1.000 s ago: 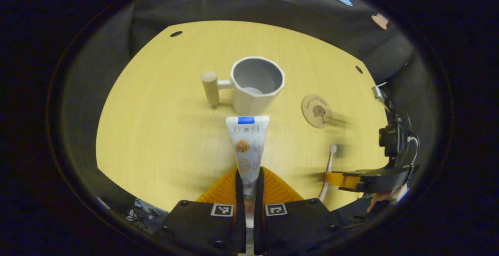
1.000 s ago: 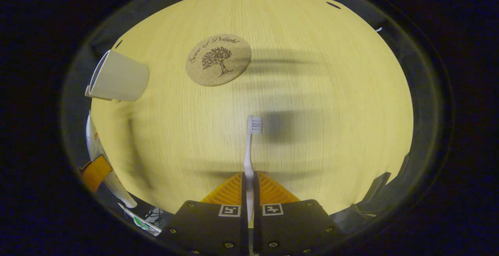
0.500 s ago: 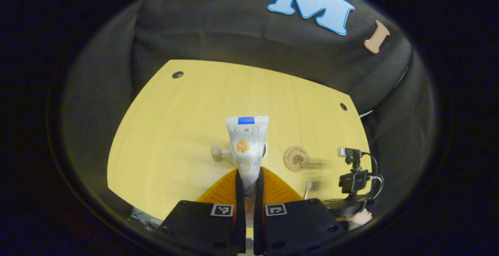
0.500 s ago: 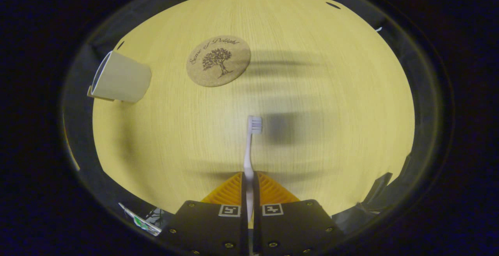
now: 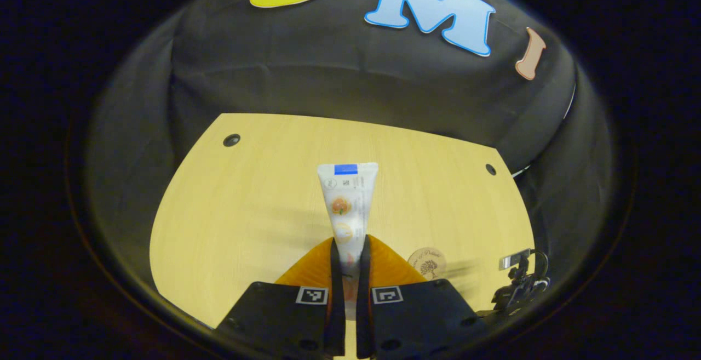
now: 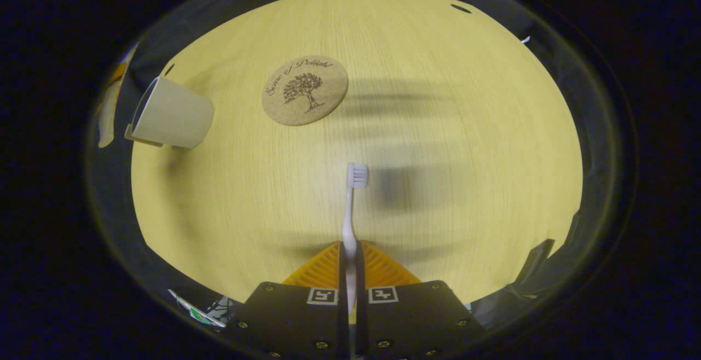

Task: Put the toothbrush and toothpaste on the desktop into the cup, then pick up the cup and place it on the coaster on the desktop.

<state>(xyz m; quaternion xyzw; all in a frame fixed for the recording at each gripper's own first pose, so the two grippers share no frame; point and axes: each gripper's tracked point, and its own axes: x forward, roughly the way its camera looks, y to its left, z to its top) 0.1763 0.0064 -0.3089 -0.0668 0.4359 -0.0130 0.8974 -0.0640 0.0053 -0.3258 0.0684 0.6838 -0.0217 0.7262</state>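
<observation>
- Wooden table (image 6: 438, 102) carries the cork coaster (image 6: 304, 90) at far centre; the cup (image 6: 172, 113) stands far left.
- Left claw (image 5: 348, 250) is clenched on the toothpaste (image 5: 346, 206), apparently raised above the table.
- Right claw (image 6: 350, 256) grips the toothbrush (image 6: 351, 206), bristles pointing far.

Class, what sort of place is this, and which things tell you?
Probably a recording booth: black cloth wall, a wooden desktop with cup, coaster, and a held toothbrush.
</observation>
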